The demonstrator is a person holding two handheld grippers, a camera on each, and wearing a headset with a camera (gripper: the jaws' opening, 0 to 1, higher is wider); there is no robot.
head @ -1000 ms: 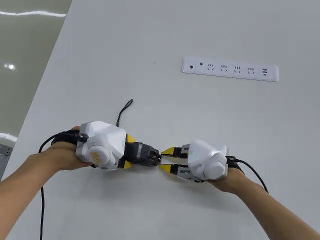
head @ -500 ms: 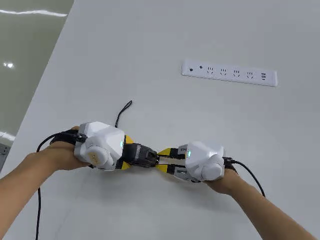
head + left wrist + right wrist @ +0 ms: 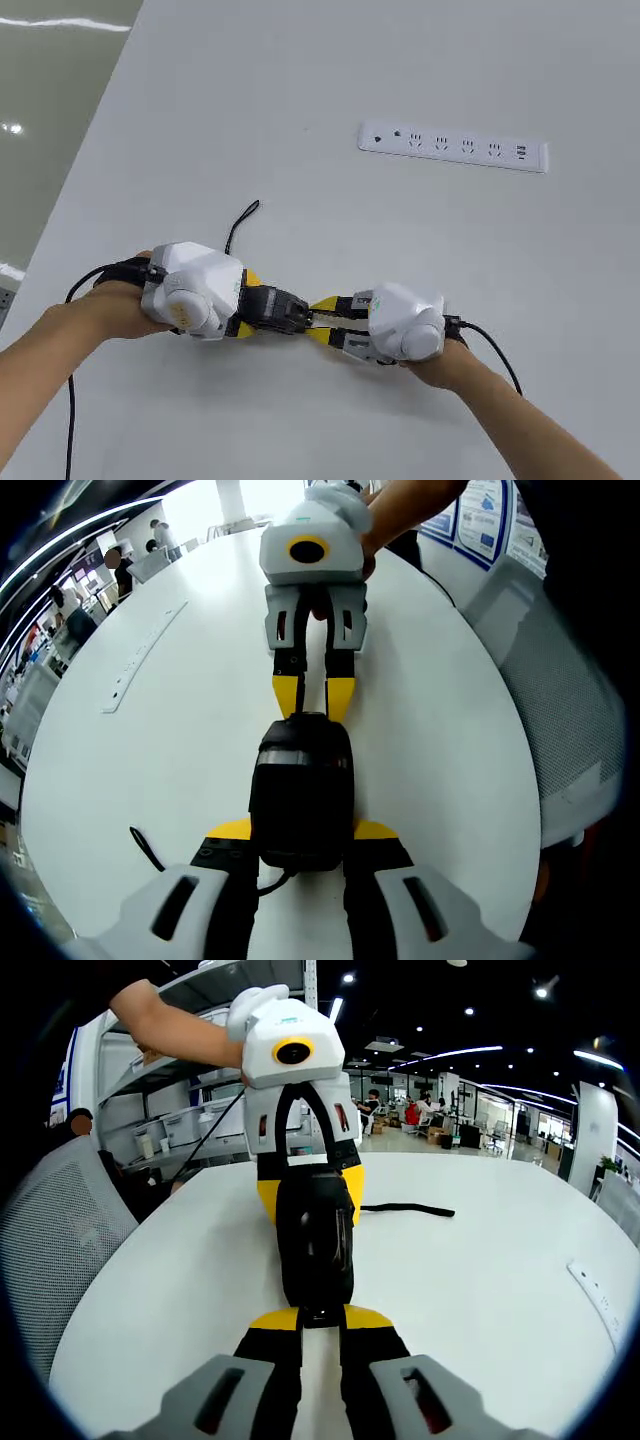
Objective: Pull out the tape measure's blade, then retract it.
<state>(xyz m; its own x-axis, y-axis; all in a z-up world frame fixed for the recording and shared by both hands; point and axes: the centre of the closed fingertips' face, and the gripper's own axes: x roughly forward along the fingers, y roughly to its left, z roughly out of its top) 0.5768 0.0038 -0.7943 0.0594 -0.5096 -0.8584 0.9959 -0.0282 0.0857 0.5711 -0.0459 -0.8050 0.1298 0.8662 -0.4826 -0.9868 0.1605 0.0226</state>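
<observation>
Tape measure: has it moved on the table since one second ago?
No. The tape measure keeps nearly the same offset from the power strip; the slight common shift is the camera's.

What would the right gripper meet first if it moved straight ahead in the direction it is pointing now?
The black tape measure, held in the left gripper. Its front end sits right at the right gripper's tips, seemingly touching, though contact is hard to confirm.

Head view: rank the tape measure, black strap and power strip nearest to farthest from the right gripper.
1. tape measure, right at the right gripper's tips, on its left.
2. black strap, farther up and left.
3. power strip, farthest, up and right.
</observation>
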